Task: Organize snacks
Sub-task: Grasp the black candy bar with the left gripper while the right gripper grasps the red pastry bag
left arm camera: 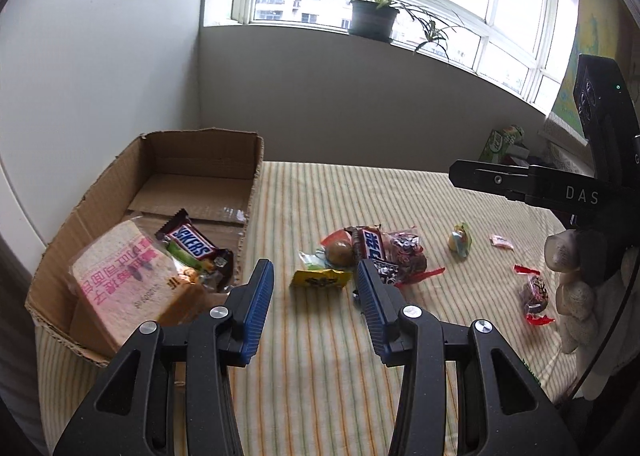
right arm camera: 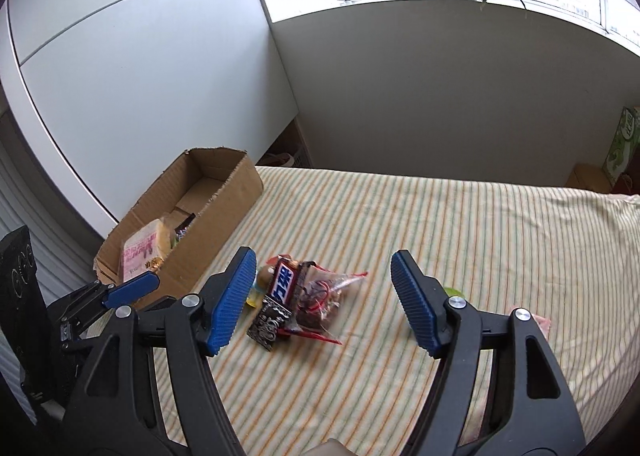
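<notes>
Cardboard box (left arm camera: 168, 192), left of frame, already holds bread and a Snickers. Left gripper (left arm camera: 314, 284) spread, empty, at bottom centre. Snack pile (right arm camera: 304, 292) lies mid-frame on the striped cloth (right arm camera: 440, 236). Right gripper (right arm camera: 324, 284) spread, empty. Judged step: choosing the next pick; descent onto one wrapper required.

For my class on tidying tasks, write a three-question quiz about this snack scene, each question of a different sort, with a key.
1. True or false: the cardboard box already holds a Snickers bar and a wrapped slice of bread.
2. Multiple choice: the left tool is A) shut on a candy, B) open and empty, C) inside the box.
3. Short answer: what does the loose pile of snacks lie on?

Key
1. True.
2. B; the right tool is open and empty too.
3. The striped cloth, beside the box and outside it.
</notes>
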Tool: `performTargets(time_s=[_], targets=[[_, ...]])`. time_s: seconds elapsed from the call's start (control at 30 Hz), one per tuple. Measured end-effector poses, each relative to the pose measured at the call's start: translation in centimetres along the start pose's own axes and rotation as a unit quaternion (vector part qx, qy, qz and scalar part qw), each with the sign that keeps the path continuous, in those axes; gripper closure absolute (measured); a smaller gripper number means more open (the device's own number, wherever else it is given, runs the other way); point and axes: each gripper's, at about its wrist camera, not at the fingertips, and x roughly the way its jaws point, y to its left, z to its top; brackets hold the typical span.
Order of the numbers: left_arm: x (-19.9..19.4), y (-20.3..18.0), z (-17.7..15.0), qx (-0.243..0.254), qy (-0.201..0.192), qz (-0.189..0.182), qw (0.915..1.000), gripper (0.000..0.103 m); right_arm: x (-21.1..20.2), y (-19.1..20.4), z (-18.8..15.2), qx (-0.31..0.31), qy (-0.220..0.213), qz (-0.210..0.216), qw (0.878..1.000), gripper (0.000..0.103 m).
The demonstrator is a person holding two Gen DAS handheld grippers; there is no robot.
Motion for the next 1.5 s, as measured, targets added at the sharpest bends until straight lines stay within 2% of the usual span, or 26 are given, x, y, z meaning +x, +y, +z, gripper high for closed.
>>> performTargets(time_s=[0.13, 0.37, 0.5, 0.6, 0.73, 0.83, 1.0, 1.13, 1.33, 1.5], targets=[[1.8, -1.7, -0.5, 0.011, 0.025, -0.011, 0.9996, 0.061, 1.3, -1.4, -1.4, 0.016, 0.028, 0.007, 0.999, 0.03], [3.9, -3.8, -1.4, 0.031, 0.054, -0.014, 0.9979, 0.061, 4.5, -1.4, -1.8, 0.042, 0.071, 0.051, 0.995, 0.03], [4.5, -4.8, -1.7, 0.045, 0.061, -0.013, 0.997, 0.061, 5.7, -1.0, -1.9, 0.045, 0.085, 0.049, 0.994, 0.031], [4.9, -5.1, -1.9, 0.049, 0.067, -0.015, 0.9965, 0.061, 6.3, -1.0, -2.0, 0.047, 0.092, 0.05, 0.993, 0.038], [5.5, -4.8, -1.9, 0.037, 0.078, -0.023, 0.996, 0.061, 7.0, -1.6, -2.1, 0.058, 0.103, 0.057, 0.991, 0.04], [5.8, -4.7, -1.7, 0.033, 0.08, -0.028, 0.9958, 0.061, 7.4, -1.8, -2.2, 0.058, 0.109, 0.063, 0.99, 0.05], [6.4, -4.9, -1.5, 0.03, 0.092, -0.031, 0.9949, 0.061, 8.1, -1.5, -2.5, 0.052, 0.12, 0.065, 0.989, 0.051], [6.9, -5.1, -1.4, 0.029, 0.099, -0.028, 0.9943, 0.068, 8.5, -1.5, -2.6, 0.052, 0.127, 0.063, 0.989, 0.062], [7.1, -5.3, -1.4, 0.029, 0.1, -0.025, 0.9942, 0.078, 8.3, -1.9, -2.7, 0.052, 0.129, 0.066, 0.988, 0.067], [7.2, -5.1, -1.4, 0.032, 0.1, -0.022, 0.9942, 0.078, 8.0, -2.1, -2.8, 0.052, 0.127, 0.064, 0.988, 0.068]])
